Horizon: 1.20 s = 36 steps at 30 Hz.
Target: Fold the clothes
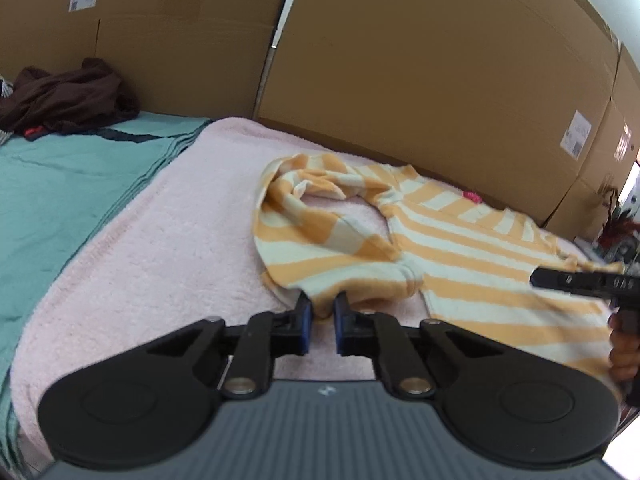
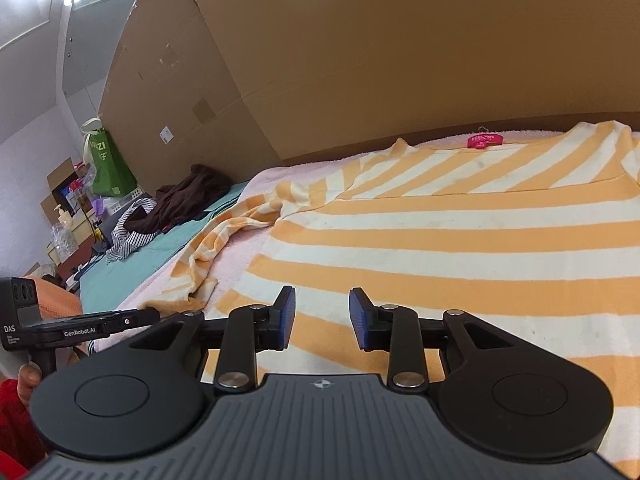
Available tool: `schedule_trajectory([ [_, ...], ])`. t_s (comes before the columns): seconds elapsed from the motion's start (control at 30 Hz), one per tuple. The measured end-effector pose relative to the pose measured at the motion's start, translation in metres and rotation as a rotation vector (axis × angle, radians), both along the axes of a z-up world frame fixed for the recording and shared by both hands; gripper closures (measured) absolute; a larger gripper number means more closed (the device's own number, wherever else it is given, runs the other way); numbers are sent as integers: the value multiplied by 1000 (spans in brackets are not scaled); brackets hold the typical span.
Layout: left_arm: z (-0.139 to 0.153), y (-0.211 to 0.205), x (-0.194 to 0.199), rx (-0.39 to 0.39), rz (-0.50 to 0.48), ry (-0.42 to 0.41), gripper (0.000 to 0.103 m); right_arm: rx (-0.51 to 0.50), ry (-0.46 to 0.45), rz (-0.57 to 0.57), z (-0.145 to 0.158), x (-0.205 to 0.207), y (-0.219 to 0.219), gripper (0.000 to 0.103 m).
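**A:** What is the left wrist view showing?

**B:** I am looking along my left gripper (image 1: 321,318). Its jaws are drawn in close and are pinching the cuff edge of a sleeve. The sleeve belongs to the striped shirt (image 1: 460,248), orange and cream, which is lying on a pink towel (image 1: 160,260). The sleeve is curling round in a loose loop toward the far cardboard boxes (image 1: 400,60). The body of the shirt is spreading away to the right. A teal cloth (image 1: 60,184) is lying beside the towel on the left, and a crumpled brown garment (image 1: 68,96) is sitting at its far end. At the right edge my right gripper (image 1: 538,279) is reaching in over the shirt, with a hand (image 1: 622,352) gripping its handle.

**A:** And the right wrist view?

**B:** Here the right gripper's jaws are standing apart, gripping nothing. They are hovering over the flat striped body of the shirt, near its closest edge. A pink label (image 2: 484,140) is showing at the shirt's far edge. The sleeve is trailing off to the left. The left gripper is coming in low at the left edge, level with the sleeve's end. Beyond it, a black-and-white striped garment (image 2: 132,228) is lying beside the brown one.
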<state>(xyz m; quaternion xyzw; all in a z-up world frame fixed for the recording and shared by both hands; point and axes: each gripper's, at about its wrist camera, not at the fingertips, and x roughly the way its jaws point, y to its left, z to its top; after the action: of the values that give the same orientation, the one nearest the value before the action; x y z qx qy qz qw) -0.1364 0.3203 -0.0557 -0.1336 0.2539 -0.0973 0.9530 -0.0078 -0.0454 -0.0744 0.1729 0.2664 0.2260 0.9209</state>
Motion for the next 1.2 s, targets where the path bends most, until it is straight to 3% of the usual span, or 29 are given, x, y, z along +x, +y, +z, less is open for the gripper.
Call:
schedule_trajectory([
  [0.17, 27, 14, 6, -32, 79, -106, 99, 32, 25, -36, -6, 1, -5, 70],
  [0.27, 43, 31, 9, 30, 172, -115, 99, 18, 32, -38, -7, 0, -4, 70],
  [0.43, 45, 75, 27, 171, 314, 24, 98, 31, 30, -33, -7, -1, -4, 69],
  [0.57, 33, 98, 35, 256, 436, 99, 87, 70, 48, -44, -10, 1, -10, 69],
  [0.63, 28, 109, 36, 293, 517, 138, 90, 83, 51, -52, -11, 1, -12, 69],
  [0.67, 25, 114, 35, 299, 548, 154, 86, 85, 51, -53, -11, 1, -12, 69],
  [0.73, 22, 126, 26, 240, 555, 169, 84, 91, 52, -56, -11, 0, -13, 69],
  [0.9, 13, 115, -7, -135, 278, 163, 84, 121, 65, -49, -13, 2, -17, 68],
  [1.0, 10, 91, -11, -318, 175, 107, 73, 150, 76, -47, -15, 4, -21, 68],
  [1.07, 7, 80, -6, -419, 202, 73, 59, 168, 82, -46, -17, 4, -24, 68],
  [1.2, -9, 68, -4, -597, 403, 47, 55, 162, 77, -50, -16, 1, -23, 68],
])
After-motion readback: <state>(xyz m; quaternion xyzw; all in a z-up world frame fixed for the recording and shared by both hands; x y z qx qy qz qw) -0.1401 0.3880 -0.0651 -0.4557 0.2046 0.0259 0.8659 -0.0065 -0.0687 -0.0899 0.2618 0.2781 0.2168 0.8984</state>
